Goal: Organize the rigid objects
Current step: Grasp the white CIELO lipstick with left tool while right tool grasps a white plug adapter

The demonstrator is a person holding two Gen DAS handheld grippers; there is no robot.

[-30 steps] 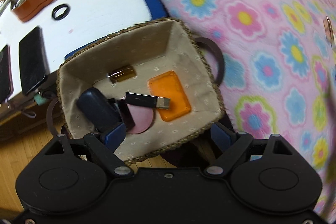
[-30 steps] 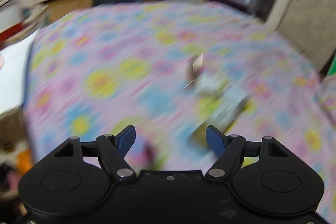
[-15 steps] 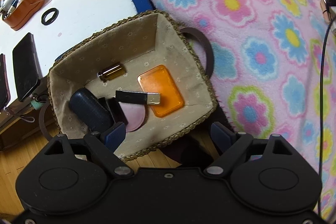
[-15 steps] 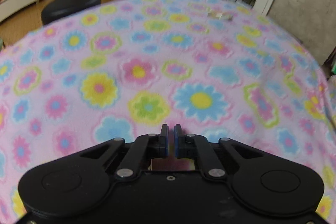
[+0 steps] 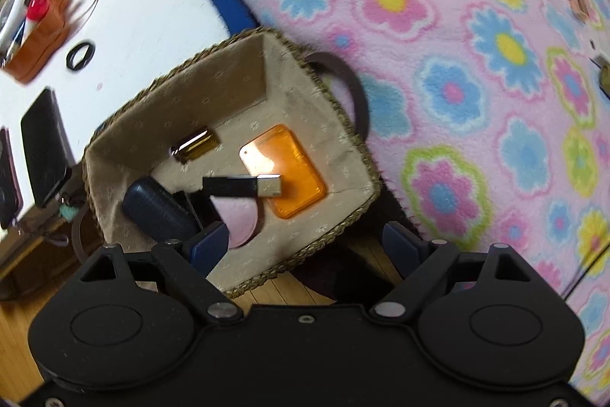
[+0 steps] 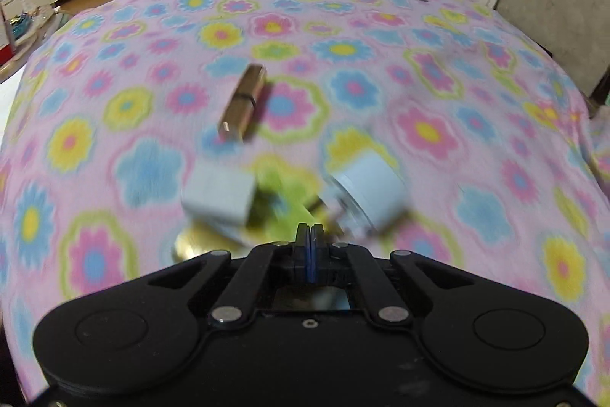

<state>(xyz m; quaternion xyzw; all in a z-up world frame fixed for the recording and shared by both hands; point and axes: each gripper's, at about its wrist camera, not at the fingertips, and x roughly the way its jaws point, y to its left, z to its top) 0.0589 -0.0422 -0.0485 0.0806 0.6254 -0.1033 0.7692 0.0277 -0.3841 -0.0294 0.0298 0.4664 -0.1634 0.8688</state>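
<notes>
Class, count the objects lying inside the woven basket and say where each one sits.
5: amber bottle at back, orange case right, USB stick across the middle, navy case left, pink disc front. Others may hide underneath.

Left wrist camera looks steeply down, close over the woven fabric-lined basket (image 5: 343,136) beside the pink flower-patterned blanket (image 5: 476,25); right wrist camera skims low across that shared blanket (image 6: 381,44).

Basket (image 5: 354,140) mouth is open from above; stick (image 5: 242,186) and case (image 5: 158,210) crowd its near floor.
</notes>
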